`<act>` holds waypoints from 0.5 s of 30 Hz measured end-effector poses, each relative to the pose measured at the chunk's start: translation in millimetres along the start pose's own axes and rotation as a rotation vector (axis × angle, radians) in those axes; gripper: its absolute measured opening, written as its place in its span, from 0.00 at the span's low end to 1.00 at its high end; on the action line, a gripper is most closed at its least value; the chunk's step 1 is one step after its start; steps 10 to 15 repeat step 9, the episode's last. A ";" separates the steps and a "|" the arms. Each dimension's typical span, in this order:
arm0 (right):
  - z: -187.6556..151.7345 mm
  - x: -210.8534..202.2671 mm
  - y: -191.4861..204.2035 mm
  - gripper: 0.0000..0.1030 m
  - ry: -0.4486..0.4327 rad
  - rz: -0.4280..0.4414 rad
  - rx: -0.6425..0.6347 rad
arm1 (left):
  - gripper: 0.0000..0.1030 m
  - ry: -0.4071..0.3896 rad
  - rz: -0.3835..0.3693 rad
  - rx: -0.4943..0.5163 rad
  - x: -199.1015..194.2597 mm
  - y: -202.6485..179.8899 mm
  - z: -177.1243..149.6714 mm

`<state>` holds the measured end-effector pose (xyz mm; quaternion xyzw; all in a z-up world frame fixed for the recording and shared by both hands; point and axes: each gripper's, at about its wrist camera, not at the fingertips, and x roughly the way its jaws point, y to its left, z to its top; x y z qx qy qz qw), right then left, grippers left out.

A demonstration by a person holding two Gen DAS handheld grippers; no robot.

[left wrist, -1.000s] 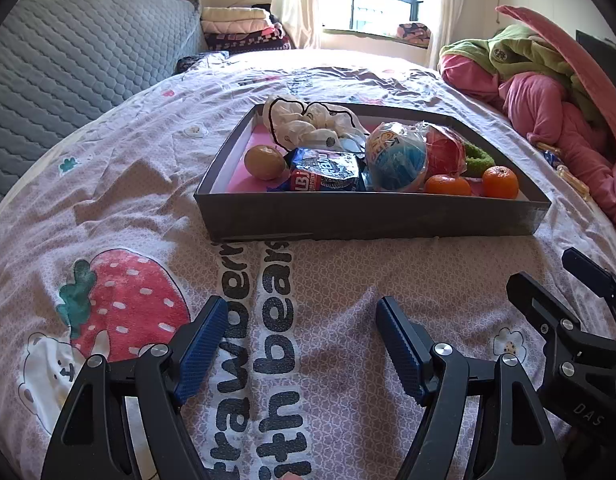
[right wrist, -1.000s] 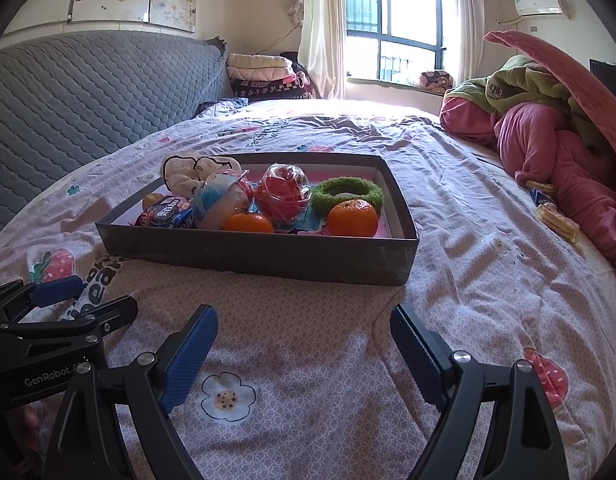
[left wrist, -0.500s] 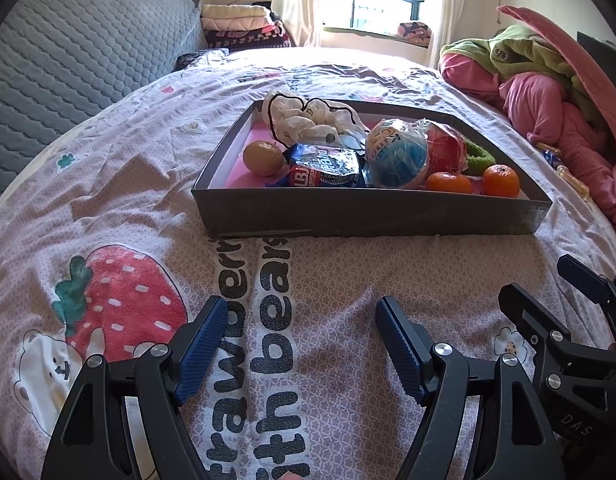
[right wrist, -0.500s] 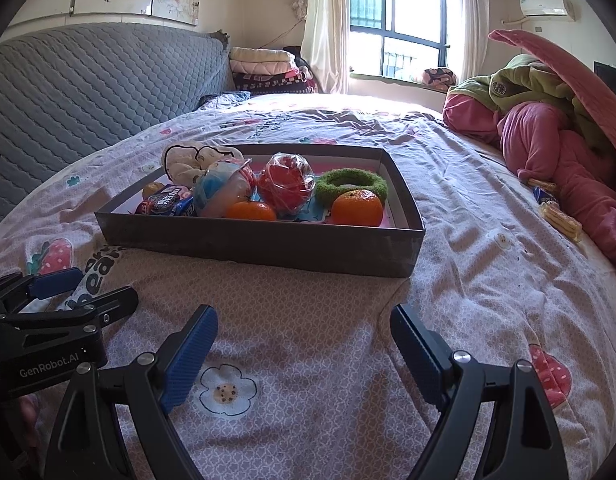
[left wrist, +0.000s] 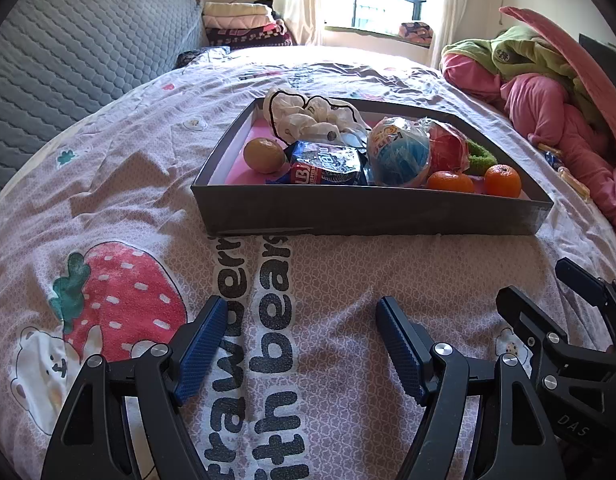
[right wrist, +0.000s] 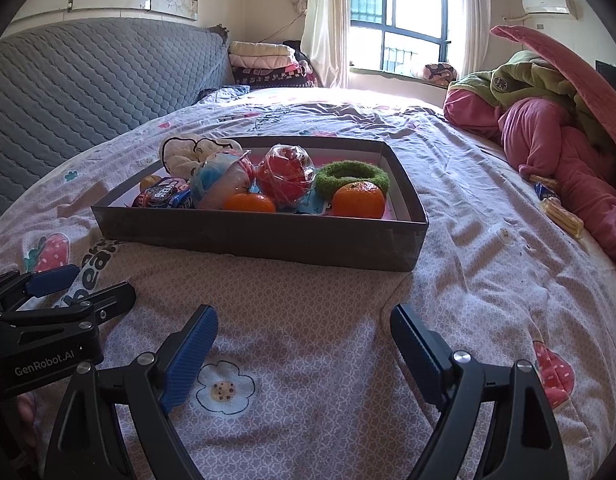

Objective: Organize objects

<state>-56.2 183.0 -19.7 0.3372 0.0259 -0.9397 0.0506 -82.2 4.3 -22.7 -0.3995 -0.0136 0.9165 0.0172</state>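
Note:
A shallow dark grey box (left wrist: 368,212) (right wrist: 260,236) sits on the bed ahead of both grippers. It holds a brownish round fruit (left wrist: 264,155), a blue snack packet (left wrist: 328,164), a white cloth (left wrist: 308,116), a blue wrapped ball (left wrist: 400,152) (right wrist: 220,180), a red wrapped ball (right wrist: 286,176), a green ring (right wrist: 352,174) and two oranges (left wrist: 502,180) (right wrist: 358,200). My left gripper (left wrist: 302,316) is open and empty, short of the box. My right gripper (right wrist: 304,324) is open and empty, beside the left one.
The bed has a pink patterned sheet (right wrist: 308,320). A grey quilted headboard (left wrist: 68,60) stands at the left. A pile of pink and green bedding (right wrist: 548,120) lies at the right, with small snack packets (right wrist: 560,212) beside it. Folded blankets (right wrist: 264,60) are stacked by the window.
Both grippers have drifted slightly nearer the box. Both stay open and empty.

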 end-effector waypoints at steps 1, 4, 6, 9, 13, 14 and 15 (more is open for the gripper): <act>-0.2 0.3 -0.1 0.85 0.001 -0.001 0.000 | 0.75 0.000 0.000 0.000 0.2 -0.1 0.1; -0.4 0.9 -0.7 0.85 0.004 -0.002 0.000 | 0.75 0.001 0.001 0.000 0.4 0.2 -0.1; -0.5 1.4 -0.9 0.85 0.005 -0.004 0.001 | 0.75 0.000 -0.002 0.000 1.0 0.5 -0.3; -0.5 3.0 -0.9 0.85 0.011 -0.004 0.002 | 0.75 -0.002 -0.007 -0.005 1.7 1.1 -0.5; -0.5 3.0 -0.9 0.85 0.011 -0.004 0.002 | 0.75 -0.002 -0.007 -0.005 1.7 1.1 -0.5; -0.5 3.0 -0.9 0.85 0.011 -0.004 0.002 | 0.75 -0.002 -0.007 -0.005 1.7 1.1 -0.5; -0.5 3.0 -0.9 0.85 0.011 -0.004 0.002 | 0.75 -0.002 -0.007 -0.005 1.7 1.1 -0.5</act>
